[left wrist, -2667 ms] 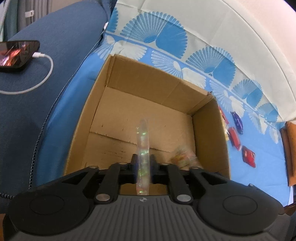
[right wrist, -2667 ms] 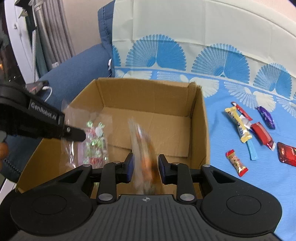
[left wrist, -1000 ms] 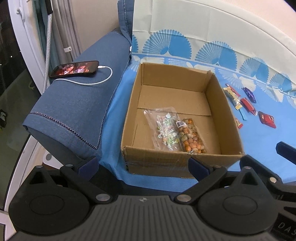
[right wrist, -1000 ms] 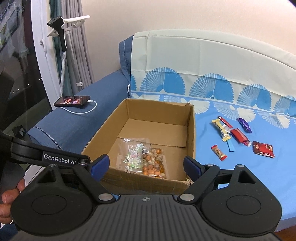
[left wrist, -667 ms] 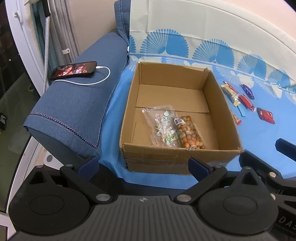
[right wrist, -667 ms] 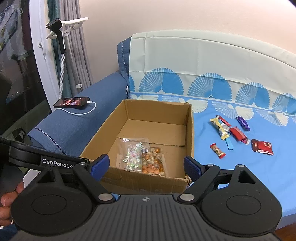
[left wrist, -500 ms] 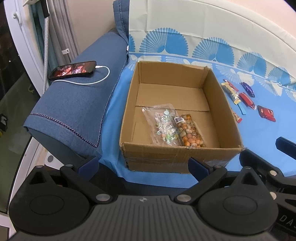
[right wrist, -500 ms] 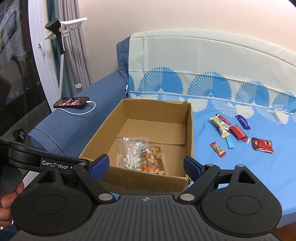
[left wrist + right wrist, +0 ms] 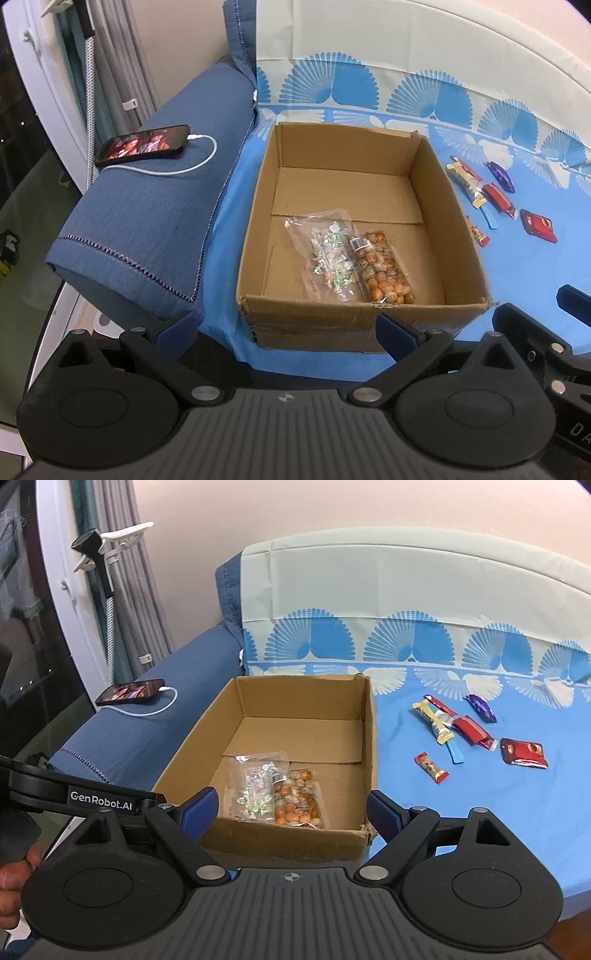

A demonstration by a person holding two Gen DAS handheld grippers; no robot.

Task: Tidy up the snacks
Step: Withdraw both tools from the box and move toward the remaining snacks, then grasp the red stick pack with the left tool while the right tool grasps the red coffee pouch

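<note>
A plain peach-beige wall (image 9: 332, 513) rises behind a blue sofa (image 9: 140, 734); a pale sheet printed with blue fan shapes (image 9: 406, 642) drapes its backrest and covers the seat; the bare denim-blue armrest (image 9: 155, 206) carries a lit smartphone (image 9: 144, 144) plugged into a white charging cable (image 9: 177, 168); grey curtains (image 9: 136, 590) hang at the left beside a white window frame (image 9: 55, 602) with dark glass; a phone holder on a gooseneck stand (image 9: 99, 550) rises beside the curtains.
</note>
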